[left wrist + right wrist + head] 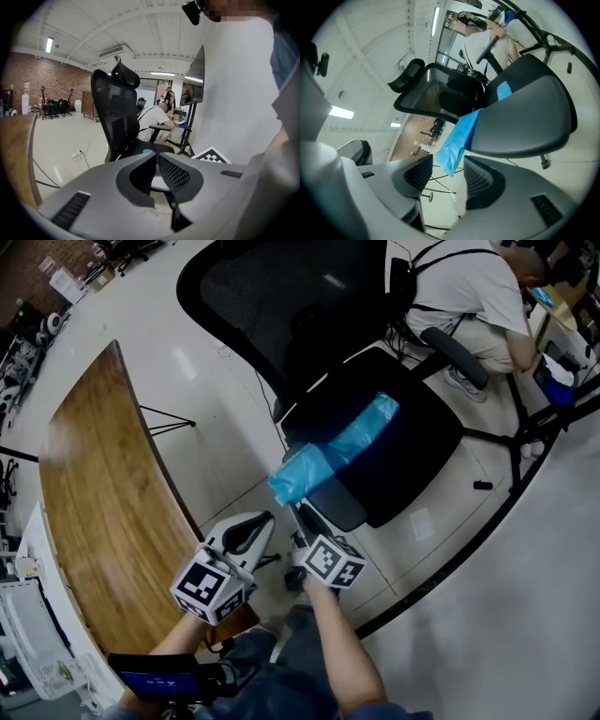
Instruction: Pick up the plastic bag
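A long blue plastic bag (333, 454) lies across the seat of a black office chair (412, 456), and its lower end droops over the front edge. My right gripper (298, 519) sits just below that end. In the right gripper view the bag's tip (457, 140) hangs between the two pads of the right gripper (449, 176), which is open, with a gap on each side. My left gripper (267, 519) hovers to the left of the bag, off the chair. In its own view the left gripper (156, 157) has its tips together and nothing between them.
A curved wooden table (103, 484) runs along the left. The chair's mesh backrest (281, 306) rises behind the seat. A seated person (469, 287) works at the far right. Black stand legs (525, 474) cross the pale floor at the right.
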`<state>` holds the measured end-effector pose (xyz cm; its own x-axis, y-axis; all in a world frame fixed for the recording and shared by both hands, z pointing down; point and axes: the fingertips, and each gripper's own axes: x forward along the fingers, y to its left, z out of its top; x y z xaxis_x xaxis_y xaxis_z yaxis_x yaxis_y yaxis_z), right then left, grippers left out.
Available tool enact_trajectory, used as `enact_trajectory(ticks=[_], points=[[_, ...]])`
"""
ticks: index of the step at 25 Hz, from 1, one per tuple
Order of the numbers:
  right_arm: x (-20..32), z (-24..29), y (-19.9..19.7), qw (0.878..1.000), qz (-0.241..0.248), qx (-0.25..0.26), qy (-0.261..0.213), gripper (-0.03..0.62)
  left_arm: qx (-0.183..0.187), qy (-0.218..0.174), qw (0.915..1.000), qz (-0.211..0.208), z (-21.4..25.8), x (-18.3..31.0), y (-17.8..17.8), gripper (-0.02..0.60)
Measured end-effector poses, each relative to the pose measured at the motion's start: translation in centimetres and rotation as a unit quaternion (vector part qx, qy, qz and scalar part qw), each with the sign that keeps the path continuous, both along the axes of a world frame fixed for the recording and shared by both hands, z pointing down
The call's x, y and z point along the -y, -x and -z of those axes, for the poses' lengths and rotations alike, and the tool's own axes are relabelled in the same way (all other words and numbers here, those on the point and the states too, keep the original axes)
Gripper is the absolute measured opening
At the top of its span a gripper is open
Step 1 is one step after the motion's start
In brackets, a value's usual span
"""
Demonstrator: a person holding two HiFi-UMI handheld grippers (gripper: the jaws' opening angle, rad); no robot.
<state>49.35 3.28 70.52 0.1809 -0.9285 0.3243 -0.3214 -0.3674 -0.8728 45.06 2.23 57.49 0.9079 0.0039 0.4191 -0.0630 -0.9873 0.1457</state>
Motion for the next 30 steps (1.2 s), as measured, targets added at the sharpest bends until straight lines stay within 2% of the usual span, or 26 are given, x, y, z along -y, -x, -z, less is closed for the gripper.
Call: enact_trajectory(ticks=[3,6,11,13,14,15,23,30], points=[[0.6,-1.0,-0.4,0.999,-0.019,0.037,-0.008,0.216,0.005,-0.001,1.0,0.002,-0.3,0.2,0.0,0.034],[1.2,-1.5,-0.7,0.998,-0.025,0.053,-0.011,0.216,0.007,0.0,0.9999,0.009,-0.4,0.6,0.2,0.034],[2.7,-1.9,-0.7,0.997,-0.001,0.07,-0.033,0.213,0.015,-0.001,0.9998,0.014,-1.0,1.0,0.5,0.034],[3.1,-1.6,-0.6,0.996,0.007,0.074,-0.054,0.116,0.015,0.0,0.9998,0.016,-1.1,1.1,0.5,0.034],[3.1,-1.5,-0.7,0.996,0.006,0.071,-0.06,0.027,0.015,0.0,0.9997,0.017,-1.1,1.2,0.6,0.034],[3.2,-1.4,-0.9,0.996,0.004,0.067,-0.063,-0.015,0.016,0.0,0.9997,0.018,-1.2,1.3,0.6,0.034],[3.5,-0.7,-0.8,0.996,0.006,0.055,-0.07,-0.017,0.018,0.002,0.9995,0.026,-1.2,1.6,1.0,0.034],[3.8,2.5,-0.7,0.994,0.004,0.048,-0.096,-0.017,0.013,0.0,0.9992,0.037,-0.4,2.0,2.0,0.034]])
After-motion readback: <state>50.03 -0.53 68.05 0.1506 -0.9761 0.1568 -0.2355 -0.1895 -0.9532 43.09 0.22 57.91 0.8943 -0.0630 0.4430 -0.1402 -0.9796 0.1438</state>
